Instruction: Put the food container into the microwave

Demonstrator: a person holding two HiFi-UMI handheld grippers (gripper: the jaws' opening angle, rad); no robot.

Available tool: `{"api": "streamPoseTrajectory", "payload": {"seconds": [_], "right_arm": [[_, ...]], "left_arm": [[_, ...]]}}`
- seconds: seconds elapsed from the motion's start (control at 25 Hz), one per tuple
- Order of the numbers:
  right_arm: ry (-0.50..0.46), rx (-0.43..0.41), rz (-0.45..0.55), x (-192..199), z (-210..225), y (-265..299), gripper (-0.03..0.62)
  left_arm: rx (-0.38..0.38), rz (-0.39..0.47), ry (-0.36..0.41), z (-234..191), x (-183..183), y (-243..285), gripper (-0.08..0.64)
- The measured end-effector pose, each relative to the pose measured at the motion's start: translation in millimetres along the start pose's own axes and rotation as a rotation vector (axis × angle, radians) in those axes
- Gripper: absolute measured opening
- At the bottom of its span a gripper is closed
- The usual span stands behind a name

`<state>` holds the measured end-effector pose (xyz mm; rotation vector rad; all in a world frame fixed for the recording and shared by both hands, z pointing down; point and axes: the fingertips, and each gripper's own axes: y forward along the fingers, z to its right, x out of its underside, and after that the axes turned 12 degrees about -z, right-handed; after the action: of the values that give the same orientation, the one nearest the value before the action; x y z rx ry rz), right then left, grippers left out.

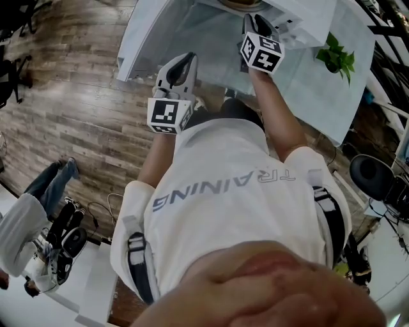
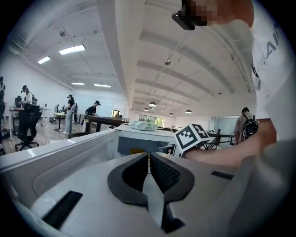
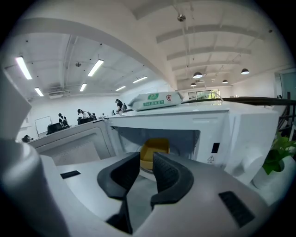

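Note:
The yellow food container (image 3: 155, 149) sits inside the white microwave (image 3: 240, 125), whose door (image 3: 76, 146) hangs open to the left. My right gripper (image 3: 146, 157) is in front of the cavity, open, with nothing between its jaws and a gap to the container. In the left gripper view a sliver of the container (image 2: 136, 150) shows past my left gripper (image 2: 148, 156), which is shut and empty. From the head view, the right gripper (image 1: 255, 19) reaches toward the microwave (image 1: 300, 22), and the left gripper (image 1: 188, 60) is held lower and to the left.
A pack of wipes (image 3: 152, 99) lies on top of the microwave. A potted plant (image 3: 277, 157) stands right of it on the table (image 1: 307, 89). The right gripper's marker cube (image 2: 192, 138) is to the right in the left gripper view. People stand at desks far behind.

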<state>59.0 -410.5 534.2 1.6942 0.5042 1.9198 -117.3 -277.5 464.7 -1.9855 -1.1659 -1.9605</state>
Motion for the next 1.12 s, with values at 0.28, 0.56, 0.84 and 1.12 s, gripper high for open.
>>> {"api": "streamPoseTrajectory", "payload": {"seconds": [0.28, 0.56, 0.84, 1.12], "right_arm": [[-0.047, -0.014, 0.093, -8, 2, -67, 0.037], [-0.106, -0.006, 0.161, -5, 2, -133, 0.025], [-0.100, -0.010, 0.242, -11, 1, -189, 0.023], [-0.128, -0.021, 0.304, -15, -8, -235, 0.021]], "left_arm": [[0.081, 0.020, 0.026, 26, -12, 0, 0.043], [0.129, 0.047, 0.051, 49, -30, 1, 0.043], [0.156, 0.087, 0.078, 61, -52, -3, 0.043], [0.180, 0.093, 0.095, 72, -63, -4, 0.043]]}}
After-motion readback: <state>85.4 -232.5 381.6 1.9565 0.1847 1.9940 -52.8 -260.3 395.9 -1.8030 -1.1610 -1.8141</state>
